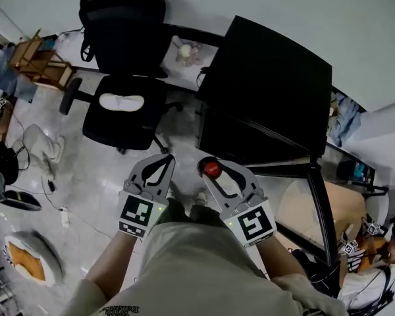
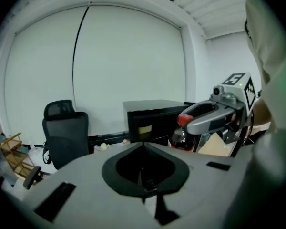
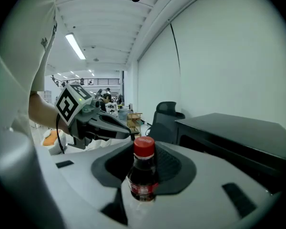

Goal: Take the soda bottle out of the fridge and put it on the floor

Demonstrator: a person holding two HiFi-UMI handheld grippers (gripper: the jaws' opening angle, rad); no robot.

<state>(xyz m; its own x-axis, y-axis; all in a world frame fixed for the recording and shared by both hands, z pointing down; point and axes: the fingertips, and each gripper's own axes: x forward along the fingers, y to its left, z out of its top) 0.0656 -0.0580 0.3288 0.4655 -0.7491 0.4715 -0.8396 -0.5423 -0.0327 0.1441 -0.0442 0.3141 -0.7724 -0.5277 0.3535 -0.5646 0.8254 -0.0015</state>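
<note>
The soda bottle [image 1: 212, 170], dark with a red cap, stands upright between the jaws of my right gripper [image 1: 216, 164], which is shut on it below the cap. In the right gripper view the bottle [image 3: 143, 175] fills the hollow between the jaws. My left gripper [image 1: 159, 166] is beside it on the left, shut and with nothing in it; from its own view the bottle [image 2: 182, 136] shows at the right. The black fridge [image 1: 263, 91] stands just ahead and to the right of both grippers. Both are held above the pale floor [image 1: 99, 176].
A black office chair [image 1: 122, 64] stands ahead on the left, a wooden rack [image 1: 36, 61] farther left. Cables and an orange-and-white object [image 1: 29, 259] lie on the floor at the left. A person [image 1: 375, 268] sits at the lower right, beside a black frame [image 1: 319, 209].
</note>
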